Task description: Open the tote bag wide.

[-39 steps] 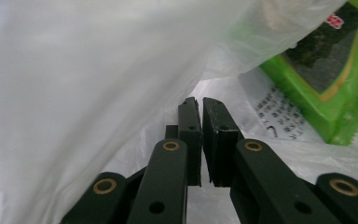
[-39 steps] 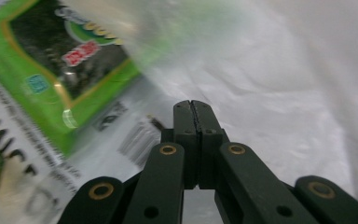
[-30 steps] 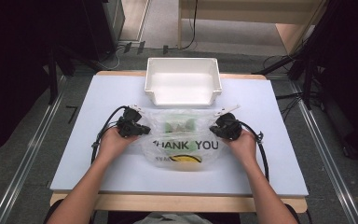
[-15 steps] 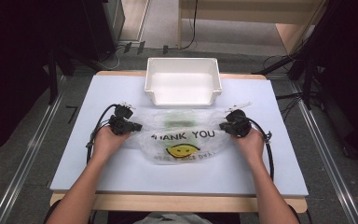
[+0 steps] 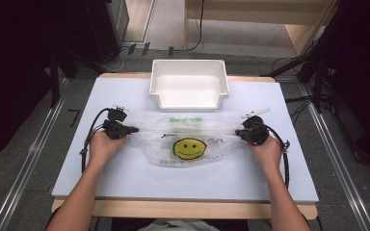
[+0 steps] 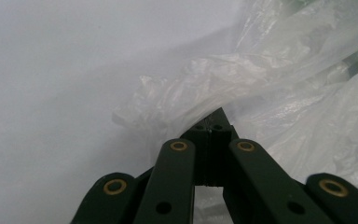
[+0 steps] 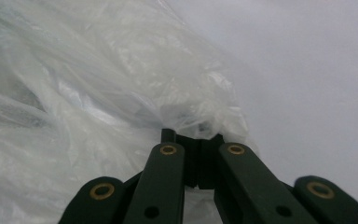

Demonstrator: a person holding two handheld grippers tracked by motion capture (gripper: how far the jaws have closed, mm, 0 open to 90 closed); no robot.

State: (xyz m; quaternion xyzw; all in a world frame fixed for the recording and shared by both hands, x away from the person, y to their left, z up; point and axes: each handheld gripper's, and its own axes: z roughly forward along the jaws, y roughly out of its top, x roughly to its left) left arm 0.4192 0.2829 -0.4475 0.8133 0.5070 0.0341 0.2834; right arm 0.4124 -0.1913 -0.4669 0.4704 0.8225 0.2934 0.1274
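Note:
A clear plastic bag (image 5: pixel 189 140) with a yellow smiley face and green print lies stretched across the middle of the white table (image 5: pixel 125 173). My left gripper (image 5: pixel 134 129) is shut on the bag's left end, and the crumpled film (image 6: pixel 177 100) bunches over its closed jaws in the left gripper view. My right gripper (image 5: pixel 239 133) is shut on the bag's right end, where gathered plastic (image 7: pixel 191 109) wraps over the jaw tips in the right gripper view. Both hands rest on the table, one at each end of the bag.
A white rectangular bin (image 5: pixel 189 83) stands at the back middle of the table, just beyond the bag. Black cables trail from both grippers along the forearms. Dark equipment and floor rails flank the table.
Both grippers have moved outward, left to the left and right to the right, pulling the bag wider and flatter. The smiley face now shows at the bag's middle.

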